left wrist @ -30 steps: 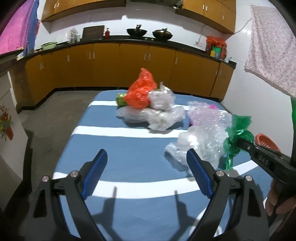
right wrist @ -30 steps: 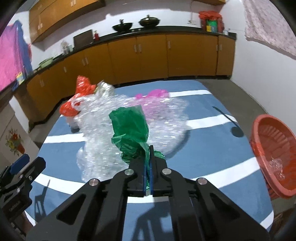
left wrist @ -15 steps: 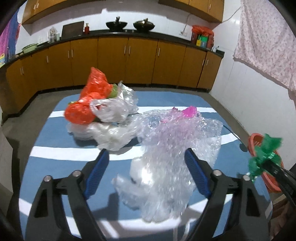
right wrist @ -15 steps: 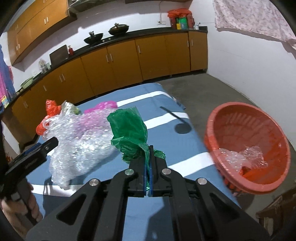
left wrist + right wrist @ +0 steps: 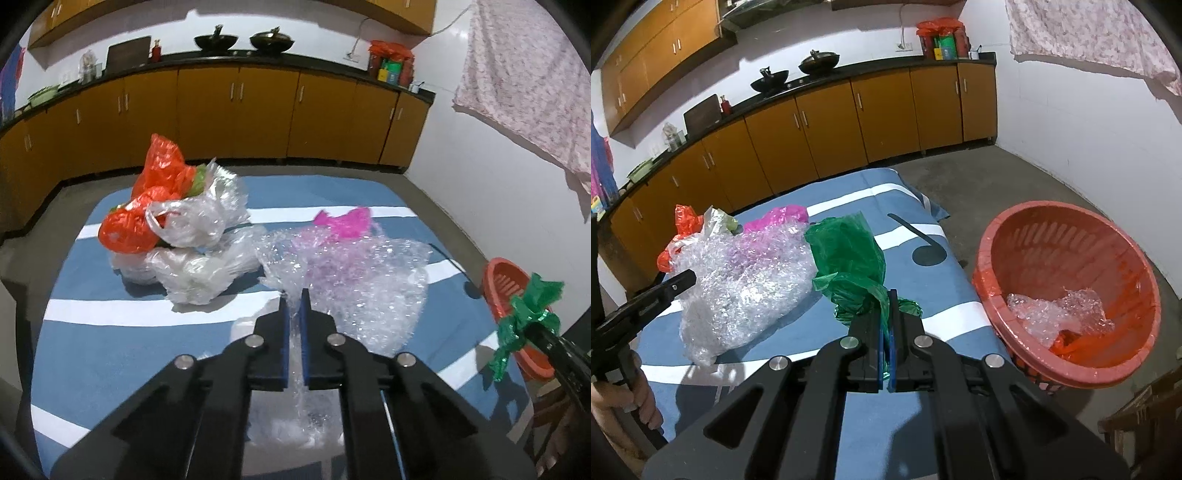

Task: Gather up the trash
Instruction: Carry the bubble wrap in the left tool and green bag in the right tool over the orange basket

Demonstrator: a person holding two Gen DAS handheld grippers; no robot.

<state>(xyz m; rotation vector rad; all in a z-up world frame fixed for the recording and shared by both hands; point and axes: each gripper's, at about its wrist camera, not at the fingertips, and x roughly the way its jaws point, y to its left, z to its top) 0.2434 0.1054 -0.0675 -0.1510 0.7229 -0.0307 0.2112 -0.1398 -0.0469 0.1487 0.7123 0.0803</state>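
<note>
My left gripper [image 5: 294, 295] is shut on a sheet of clear bubble wrap [image 5: 354, 280] lying on the blue striped cloth [image 5: 129, 302]; the wrap also shows in the right wrist view [image 5: 746, 280]. My right gripper [image 5: 886, 295] is shut on a green plastic bag [image 5: 849, 258] and holds it above the cloth's right edge, left of the red basket [image 5: 993, 236]. The basket holds a wad of bubble wrap [image 5: 1056, 314]. The green bag [image 5: 524, 317] and the basket [image 5: 495, 273] also show at the right of the left wrist view.
A heap of orange [image 5: 147, 206] and clear plastic bags [image 5: 199, 251] lies at the cloth's far left, a pink bag [image 5: 347, 221] behind the bubble wrap. Orange cabinets [image 5: 236, 110] line the back wall. A wooden piece [image 5: 1141, 417] stands near the basket.
My left gripper has closed on the bubble wrap. My right gripper has carried the green bag to the right, closer to the red basket.
</note>
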